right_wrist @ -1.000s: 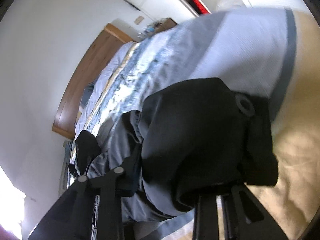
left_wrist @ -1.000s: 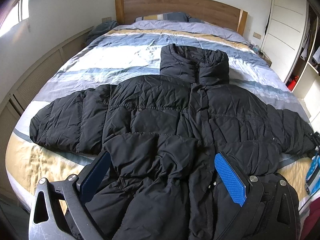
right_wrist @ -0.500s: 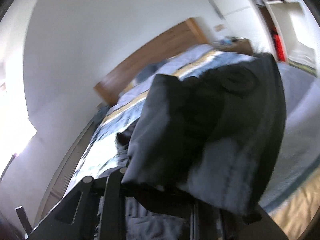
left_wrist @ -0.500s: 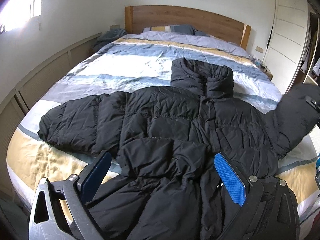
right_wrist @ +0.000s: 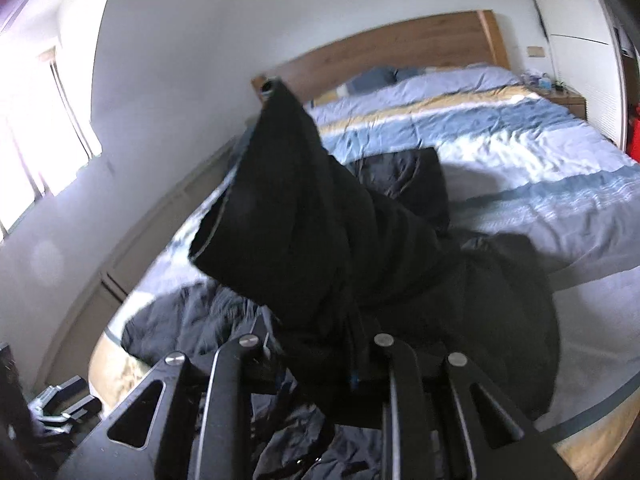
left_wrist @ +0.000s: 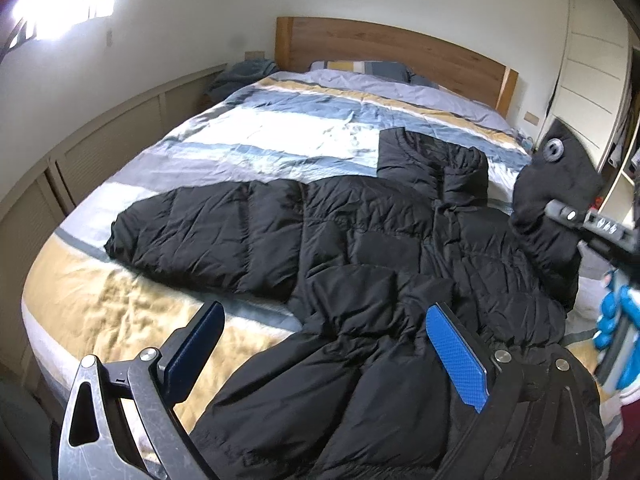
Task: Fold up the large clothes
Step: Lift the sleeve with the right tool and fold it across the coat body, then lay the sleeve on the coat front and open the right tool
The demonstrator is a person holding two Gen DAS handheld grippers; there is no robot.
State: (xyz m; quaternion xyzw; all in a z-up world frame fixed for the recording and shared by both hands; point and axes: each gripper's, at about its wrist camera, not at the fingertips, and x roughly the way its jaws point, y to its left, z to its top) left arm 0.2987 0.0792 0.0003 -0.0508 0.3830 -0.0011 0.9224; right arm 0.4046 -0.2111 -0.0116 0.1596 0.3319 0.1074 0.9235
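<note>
On top of the striped duvet point(left_wrist: 288, 136) lies a black puffer jacket point(left_wrist: 360, 248), front up, collar point(left_wrist: 432, 164) toward the wooden headboard point(left_wrist: 384, 46). One sleeve point(left_wrist: 208, 236) is spread flat to the left side of the left wrist view, resting on the bedding near the beige stripe. The other sleeve point(right_wrist: 288, 216) is lifted off the bed — the right gripper point(right_wrist: 356, 364) has its jaws clamped on the cuff end, fabric bunched between the two fingers and standing up in front of the lens. In the left wrist view that raised sleeve shows at the right edge with a round snap point(left_wrist: 553, 147) near its tip, and the right gripper's black fingers point(left_wrist: 580, 220) pinch it there.

The left gripper point(left_wrist: 324, 352) hovers over the jacket's hem, jaws wide apart, blue pads point(left_wrist: 456, 360) showing — hem fabric sits between and under the fingers but the pads are not pressing on it. Pillows point(left_wrist: 360, 67) lie against the headboard. A white wardrobe point(left_wrist: 592, 64) stands right of the bed, panelled wall point(left_wrist: 100, 144) along the left. The right wrist view is motion-blurred, so fine detail at the cuff cannot be made out.
</note>
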